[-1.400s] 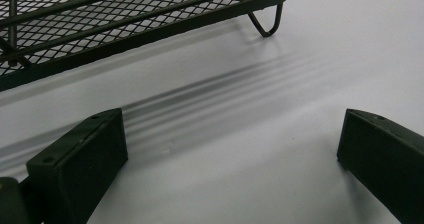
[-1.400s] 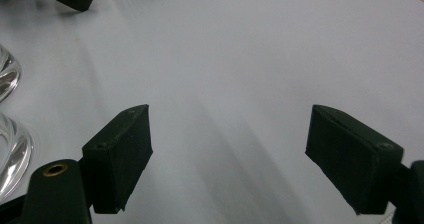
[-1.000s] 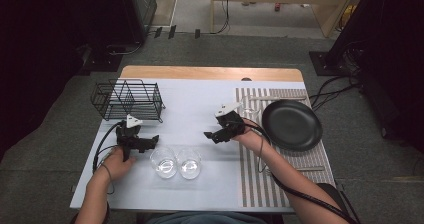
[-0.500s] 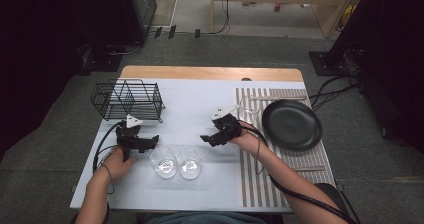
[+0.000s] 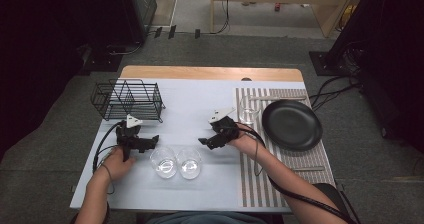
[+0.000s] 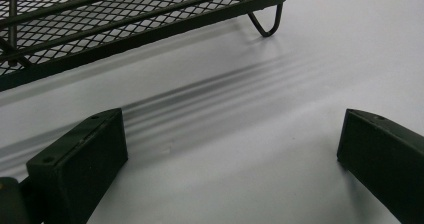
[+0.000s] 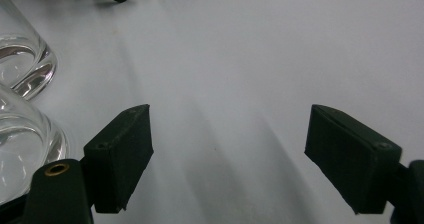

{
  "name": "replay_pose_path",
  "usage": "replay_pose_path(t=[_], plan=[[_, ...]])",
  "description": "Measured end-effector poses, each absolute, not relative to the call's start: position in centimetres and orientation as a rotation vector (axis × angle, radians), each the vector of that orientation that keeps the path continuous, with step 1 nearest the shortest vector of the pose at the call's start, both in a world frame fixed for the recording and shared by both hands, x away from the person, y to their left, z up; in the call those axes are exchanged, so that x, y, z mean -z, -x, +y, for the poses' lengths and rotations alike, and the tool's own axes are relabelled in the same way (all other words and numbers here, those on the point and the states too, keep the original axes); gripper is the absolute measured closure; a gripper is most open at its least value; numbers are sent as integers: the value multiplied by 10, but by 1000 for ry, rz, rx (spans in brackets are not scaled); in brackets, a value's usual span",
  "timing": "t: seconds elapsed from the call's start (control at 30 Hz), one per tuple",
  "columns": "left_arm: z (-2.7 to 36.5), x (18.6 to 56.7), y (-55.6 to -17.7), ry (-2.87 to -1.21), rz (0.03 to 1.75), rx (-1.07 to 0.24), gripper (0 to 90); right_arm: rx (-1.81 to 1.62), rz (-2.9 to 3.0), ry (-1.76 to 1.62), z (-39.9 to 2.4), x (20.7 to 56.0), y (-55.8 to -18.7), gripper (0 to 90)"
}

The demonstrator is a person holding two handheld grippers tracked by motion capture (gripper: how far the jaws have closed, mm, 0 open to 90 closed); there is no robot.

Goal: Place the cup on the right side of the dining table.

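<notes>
Leftward and nearer, the right gripper (image 5: 206,142) has crept toward the two glasses (image 5: 176,162), while the left gripper (image 5: 150,143) has stayed put. On the bench (image 5: 190,109), the rack (image 5: 127,99) stands far left; the glasses sit side by side near the front edge, between both grippers. Both sets of fingers are spread, holding nothing. Glass is likely slick, rigid, breakable: grip across the wall, gently.

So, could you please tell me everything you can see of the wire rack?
The wire rack is black metal with a fine mesh floor, upright dividers and looped feet. It stands upright and empty at the far left of the white table. The left gripper sits open just in front, not touching it.
</notes>
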State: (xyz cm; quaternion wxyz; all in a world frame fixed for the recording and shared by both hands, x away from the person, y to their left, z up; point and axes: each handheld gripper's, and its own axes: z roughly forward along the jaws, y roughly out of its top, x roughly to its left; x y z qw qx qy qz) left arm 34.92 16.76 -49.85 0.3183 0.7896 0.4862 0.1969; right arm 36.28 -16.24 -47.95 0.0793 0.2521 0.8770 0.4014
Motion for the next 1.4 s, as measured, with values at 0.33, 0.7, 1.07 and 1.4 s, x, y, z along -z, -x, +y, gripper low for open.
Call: replay_pose_path(t=[0.33, 0.7, 1.07, 1.4], plan=[[168, 498, -349, -2077, 1279, -518, 0, -1208, 2622, -757, -160, 484, -362, 190], [168, 498, -349, -2077, 1279, -518, 0, -1183, 2664, -728, -155, 493, -359, 191], [168, 498, -349, -2077, 1279, -519, 0, -1181, 2655, -691, -151, 501, -357, 156], [168, 499, -349, -2076, 1279, -519, 0, -1158, 2657, -672, -149, 501, -356, 144]])
